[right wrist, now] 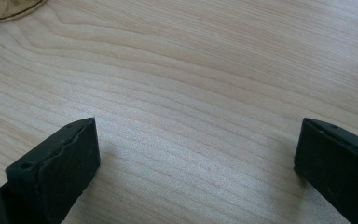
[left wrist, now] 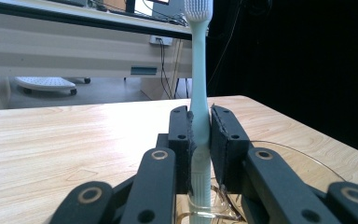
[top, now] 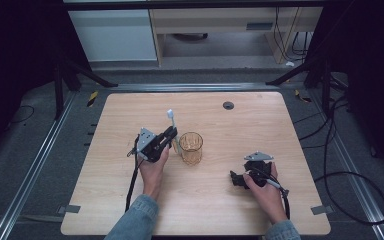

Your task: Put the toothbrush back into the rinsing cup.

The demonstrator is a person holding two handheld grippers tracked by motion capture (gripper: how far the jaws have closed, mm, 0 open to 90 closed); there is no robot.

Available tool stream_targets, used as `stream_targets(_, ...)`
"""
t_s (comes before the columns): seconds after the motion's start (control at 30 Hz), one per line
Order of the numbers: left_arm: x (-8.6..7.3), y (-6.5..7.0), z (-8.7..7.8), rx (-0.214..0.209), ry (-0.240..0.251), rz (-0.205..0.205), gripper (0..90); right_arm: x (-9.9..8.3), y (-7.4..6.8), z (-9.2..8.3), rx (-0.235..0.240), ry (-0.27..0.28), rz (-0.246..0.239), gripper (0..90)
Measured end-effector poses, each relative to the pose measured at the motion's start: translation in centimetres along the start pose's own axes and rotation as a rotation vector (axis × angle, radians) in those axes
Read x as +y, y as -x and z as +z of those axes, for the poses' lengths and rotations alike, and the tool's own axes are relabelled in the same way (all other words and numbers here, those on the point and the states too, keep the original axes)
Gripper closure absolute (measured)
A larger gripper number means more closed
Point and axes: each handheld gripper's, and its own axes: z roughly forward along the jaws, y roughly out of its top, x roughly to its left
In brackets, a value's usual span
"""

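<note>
Left claw (left wrist: 200, 135) clamps toothbrush (left wrist: 199, 70) upright beside glass (top: 191, 148); right claw (right wrist: 196, 163) wide.

One camera looks down from high above the whole table (top: 130, 210), while two ride low and close on the grippers, and all three see the same wooden top.

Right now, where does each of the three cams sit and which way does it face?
High view: above the person's side, facing forward and down on the table; both forearms and hands show.
Left gripper view: on the left gripper, looking level across the table; its fingers clamp an upright toothbrush.
Right gripper view: on the right gripper, tilted down at bare wood; its fingers stand open.
Shared: the high and left gripper views both show the toothbrush and the glass cup.
</note>
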Motion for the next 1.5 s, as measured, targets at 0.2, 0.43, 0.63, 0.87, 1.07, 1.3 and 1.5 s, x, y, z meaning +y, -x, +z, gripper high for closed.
stream_targets(0.2,-0.12,0.09,-0.13,0.005,0.006,0.005,78.3,0.00,0.00,0.00,0.000,0.000,0.000,0.4)
stream_targets(0.43,-0.44,0.26,-0.24,0.004,-0.002,0.016,78.2,0.00,-0.01,0.00,0.000,0.000,0.000,0.4)
stream_targets(0.63,-0.49,0.32,-0.24,0.007,0.001,0.015,77.8,0.00,-0.01,0.00,0.000,0.000,0.000,0.4)
stream_targets(0.87,-0.52,0.37,-0.26,0.010,-0.002,0.011,77.4,-0.01,-0.01,0.00,0.000,0.000,-0.001,0.4)
stream_targets(1.07,-0.45,0.39,-0.32,0.012,-0.002,0.006,75.5,0.00,-0.01,0.00,0.000,0.000,0.000,0.4)
stream_targets(1.3,-0.31,0.48,-0.38,0.012,-0.005,0.004,71.8,-0.01,-0.01,0.00,0.000,0.000,-0.001,0.4)
stream_targets(1.5,0.03,0.63,-0.53,0.010,0.000,0.005,69.5,0.00,-0.01,0.00,0.000,0.000,0.000,0.4)
